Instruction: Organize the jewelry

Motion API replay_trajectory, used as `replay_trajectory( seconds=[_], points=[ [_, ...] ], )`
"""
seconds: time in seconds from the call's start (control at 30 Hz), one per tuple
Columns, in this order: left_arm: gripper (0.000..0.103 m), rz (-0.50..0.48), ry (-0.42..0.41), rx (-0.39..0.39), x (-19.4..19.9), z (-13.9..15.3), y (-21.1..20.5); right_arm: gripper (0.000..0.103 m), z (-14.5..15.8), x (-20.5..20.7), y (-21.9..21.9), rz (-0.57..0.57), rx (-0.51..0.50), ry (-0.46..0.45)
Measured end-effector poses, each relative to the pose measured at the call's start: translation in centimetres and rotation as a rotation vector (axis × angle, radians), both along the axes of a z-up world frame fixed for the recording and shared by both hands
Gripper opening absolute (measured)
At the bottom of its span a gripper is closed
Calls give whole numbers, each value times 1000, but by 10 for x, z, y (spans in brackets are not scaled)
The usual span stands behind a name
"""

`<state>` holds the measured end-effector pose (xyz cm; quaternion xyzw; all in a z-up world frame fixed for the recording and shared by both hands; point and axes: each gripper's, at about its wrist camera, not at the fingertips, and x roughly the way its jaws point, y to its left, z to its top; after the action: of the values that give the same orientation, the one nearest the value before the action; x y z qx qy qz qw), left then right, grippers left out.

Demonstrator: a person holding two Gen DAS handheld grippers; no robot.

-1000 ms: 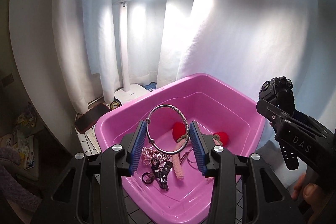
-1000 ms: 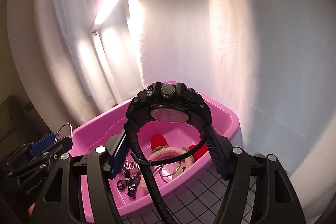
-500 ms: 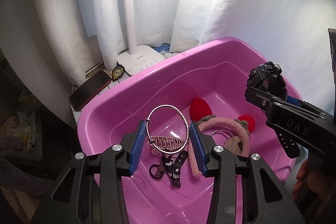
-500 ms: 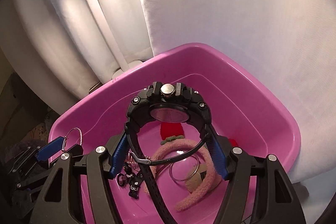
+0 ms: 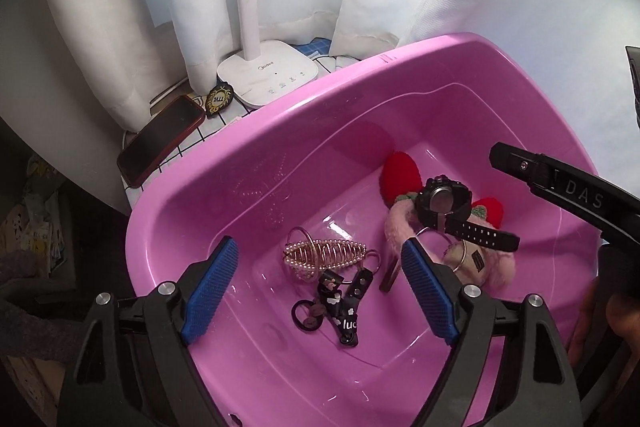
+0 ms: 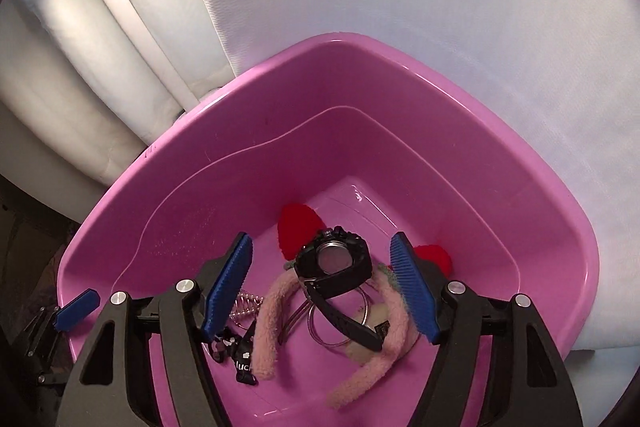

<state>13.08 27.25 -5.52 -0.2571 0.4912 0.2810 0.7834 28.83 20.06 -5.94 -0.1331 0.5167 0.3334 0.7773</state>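
Left gripper opening, jaws wide apart above the pink basin, nothing between the pads. Right gripper also opening, jaws apart, pads free of the black watch. Watch lying inside the basin on the pink plush headband, touching it. Pearl hair clip on the basin floor, just beside black hair ties. Silver bangle under the watch strap.
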Motion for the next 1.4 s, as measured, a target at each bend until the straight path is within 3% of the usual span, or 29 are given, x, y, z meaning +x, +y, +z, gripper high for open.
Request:
replay_trajectory(
  seconds=[0.13,0.57,1.4],
  points=[
    [87,-14,5,6,-1,2,0,68,1,-6,-6,-8,-1,-8],
    [88,-16,13,61,-9,14,-4,68,5,-19,-21,-20,11,-13],
    [89,-11,-15,26,-16,20,-4,68,1,-39,-28,-25,23,-8]
  ],
)
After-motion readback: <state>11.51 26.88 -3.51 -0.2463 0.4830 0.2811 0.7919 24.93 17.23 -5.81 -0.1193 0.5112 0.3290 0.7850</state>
